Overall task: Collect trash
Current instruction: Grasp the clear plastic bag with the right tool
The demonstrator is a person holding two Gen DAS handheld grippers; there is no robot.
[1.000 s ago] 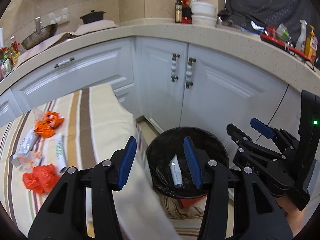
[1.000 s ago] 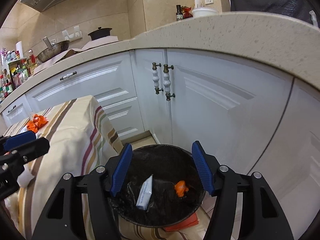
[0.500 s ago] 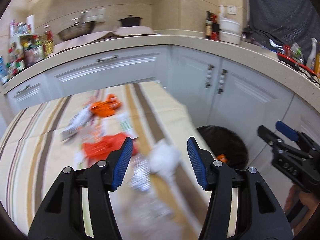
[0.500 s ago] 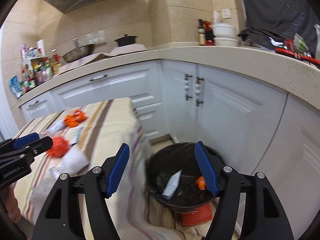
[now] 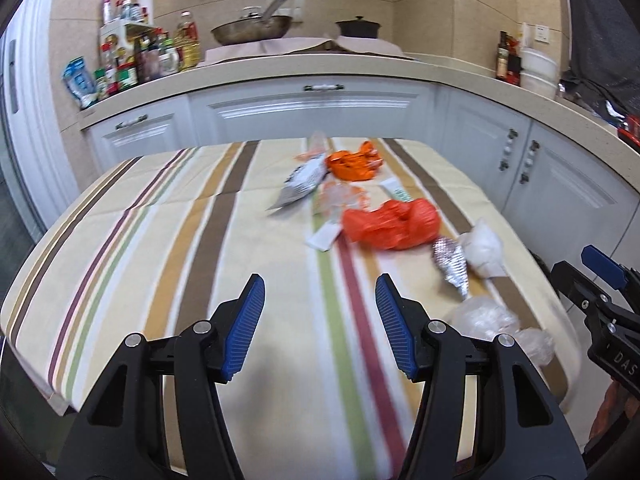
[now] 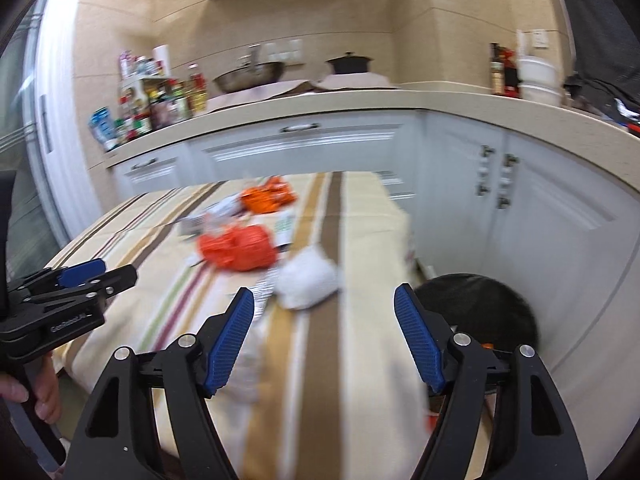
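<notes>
Trash lies on the striped tablecloth (image 5: 200, 248): an orange plastic bag (image 5: 390, 224), a second orange wrapper (image 5: 354, 164) farther back, a silver foil wrapper (image 5: 450, 266), a white crumpled bag (image 5: 482, 246), clear plastic (image 5: 486, 320) and a grey snack packet (image 5: 302, 180). My left gripper (image 5: 320, 328) is open and empty above the table's near side. My right gripper (image 6: 324, 336) is open and empty, over the table's right edge, close to the white bag (image 6: 306, 280). The black trash bin (image 6: 480, 304) stands on the floor to the right of the table.
White cabinets (image 5: 320, 110) and a beige counter wrap the back and right. Bottles (image 5: 132, 60), a wok (image 5: 252, 30) and a black pot (image 5: 358, 26) stand on the counter. The right gripper shows at the right edge of the left wrist view (image 5: 600, 292).
Both grippers have swung left from above the bin to over the table. The bin has slid from centre to the right edge of the views. Both stayed open and empty.
</notes>
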